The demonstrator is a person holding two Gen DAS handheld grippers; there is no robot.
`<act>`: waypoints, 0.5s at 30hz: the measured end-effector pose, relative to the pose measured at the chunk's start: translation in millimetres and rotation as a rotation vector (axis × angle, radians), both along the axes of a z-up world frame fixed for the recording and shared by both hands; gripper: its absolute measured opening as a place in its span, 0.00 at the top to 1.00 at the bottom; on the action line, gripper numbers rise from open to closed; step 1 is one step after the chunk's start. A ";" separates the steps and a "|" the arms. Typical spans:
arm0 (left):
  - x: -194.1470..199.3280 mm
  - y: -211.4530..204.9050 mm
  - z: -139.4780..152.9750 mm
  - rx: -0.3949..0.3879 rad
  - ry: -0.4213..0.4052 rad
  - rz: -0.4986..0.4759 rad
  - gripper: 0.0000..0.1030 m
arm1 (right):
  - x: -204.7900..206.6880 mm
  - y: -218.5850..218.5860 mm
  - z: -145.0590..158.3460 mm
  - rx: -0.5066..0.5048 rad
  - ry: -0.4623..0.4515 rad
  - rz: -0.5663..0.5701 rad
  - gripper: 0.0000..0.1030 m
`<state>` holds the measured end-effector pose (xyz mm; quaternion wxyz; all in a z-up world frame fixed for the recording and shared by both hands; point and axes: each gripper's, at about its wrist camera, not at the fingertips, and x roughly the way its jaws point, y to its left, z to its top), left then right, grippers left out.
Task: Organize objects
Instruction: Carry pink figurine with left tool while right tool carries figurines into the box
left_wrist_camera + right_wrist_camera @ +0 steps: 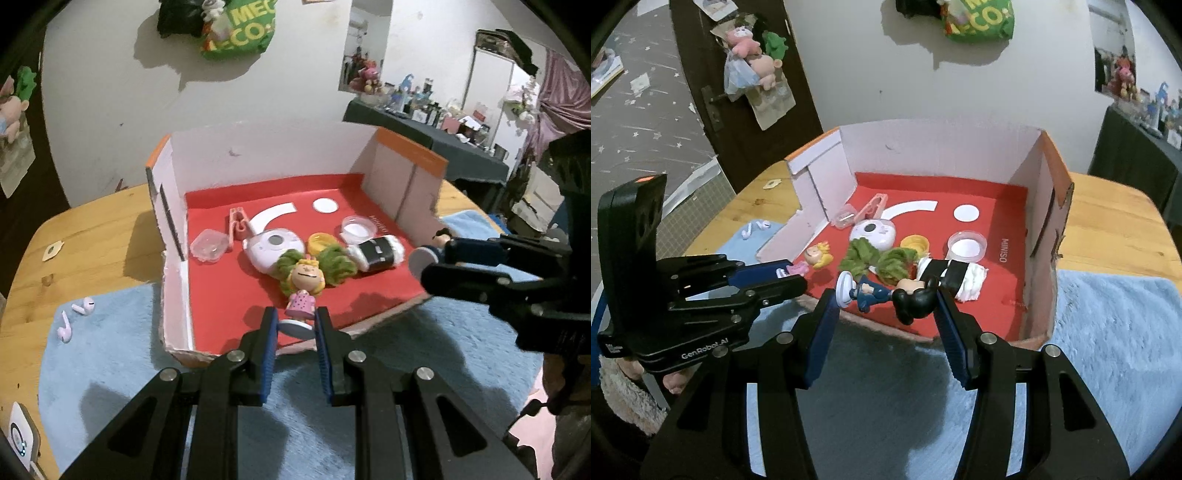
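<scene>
Your way into the box (1039, 192) is over its low front edge; the back and side walls stand tall. Inside, the middle is crowded: green yarn (877, 260), a white case (873, 232), a yellow lid (915, 243), a clear dish (967, 245) and a black-and-white roll (955, 277). The red floor (993, 306) near the front right lies bare, as does the front left corner (218, 295). Each gripper flanks the other closely.

Box (207, 177) on table (92, 229); earbuds (74, 317) on mat (122, 354), left of box.
</scene>
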<state>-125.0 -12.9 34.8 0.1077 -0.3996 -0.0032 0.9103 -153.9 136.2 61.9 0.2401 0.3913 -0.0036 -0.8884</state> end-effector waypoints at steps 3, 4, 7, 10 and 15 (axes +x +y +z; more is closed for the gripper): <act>-8.6 -2.5 -5.7 -0.015 -0.024 0.021 0.80 | -12.4 1.2 -4.2 0.013 -0.028 0.008 0.50; -10.8 -3.6 -7.3 -0.019 -0.031 0.027 0.80 | -15.8 1.0 -6.0 0.019 -0.039 0.011 0.50; -15.7 -6.2 -11.0 -0.025 -0.043 0.035 0.80 | -26.5 1.6 -13.3 0.040 -0.081 0.015 0.50; -21.2 -8.9 -15.7 -0.031 -0.063 0.040 0.80 | -35.5 1.2 -19.2 0.060 -0.124 0.021 0.50; -27.0 -9.6 -17.9 -0.034 -0.080 0.037 0.80 | -45.6 -2.0 -28.6 0.093 -0.180 0.034 0.50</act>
